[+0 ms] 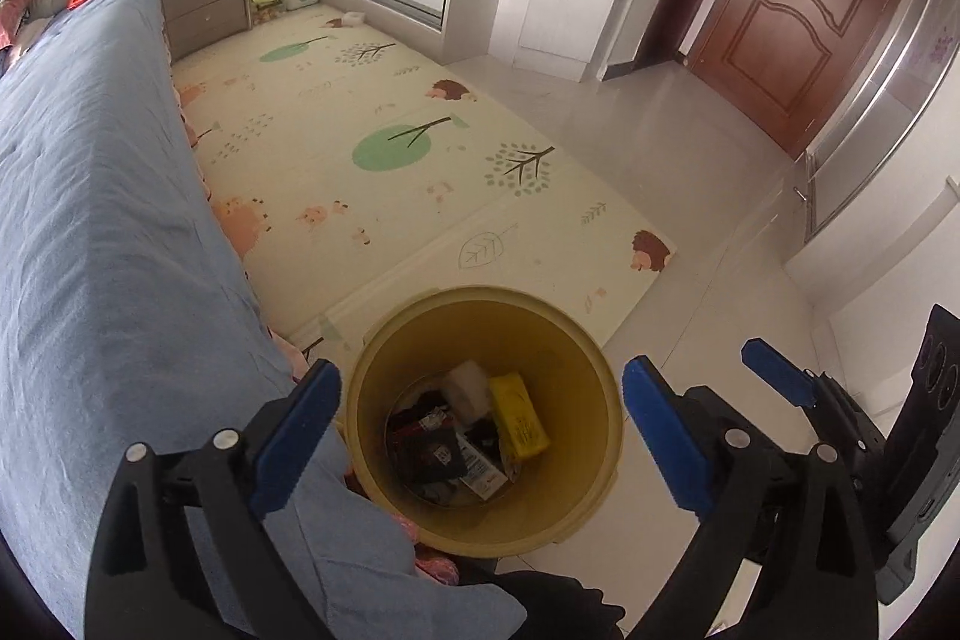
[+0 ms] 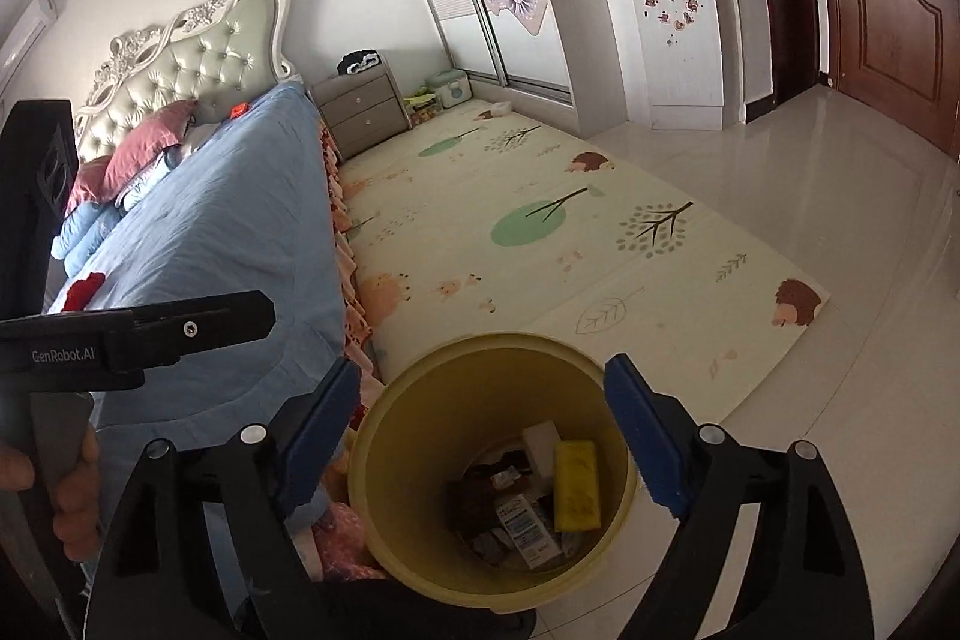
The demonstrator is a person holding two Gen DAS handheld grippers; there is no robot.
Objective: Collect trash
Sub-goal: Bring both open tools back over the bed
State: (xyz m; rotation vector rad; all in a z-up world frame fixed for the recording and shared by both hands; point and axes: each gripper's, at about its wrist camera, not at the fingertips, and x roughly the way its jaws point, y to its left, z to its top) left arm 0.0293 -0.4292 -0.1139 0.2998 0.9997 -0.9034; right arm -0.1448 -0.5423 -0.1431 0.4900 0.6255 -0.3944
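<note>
Blue-padded fingers (image 1: 297,436) of the left claw (image 1: 480,430) fill the bottom of the left wrist view, spread wide with nothing gripped between them. Framed in the gap, low and centre, a yellow bin (image 1: 483,424) stands on the pale tiled floor (image 1: 690,148), just beside the corner of the bed (image 1: 102,232) with its blue cover. Trash (image 1: 468,436) lies at the bottom of the bin: a yellow packet (image 1: 521,418), a white pad (image 1: 465,381), dark wrappers and a small printed box.

From the right wrist view, the right claw (image 2: 486,442) also stands wide and empty, its pads on either side of the same bin (image 2: 384,460) at bottom centre. At the lower left edge a hand (image 2: 66,490) grips the handle of the other tool.

A cream play mat (image 1: 372,148) with trees and hedgehogs spreads across the middle of both views; a brown door (image 1: 798,4) sits upper right.
</note>
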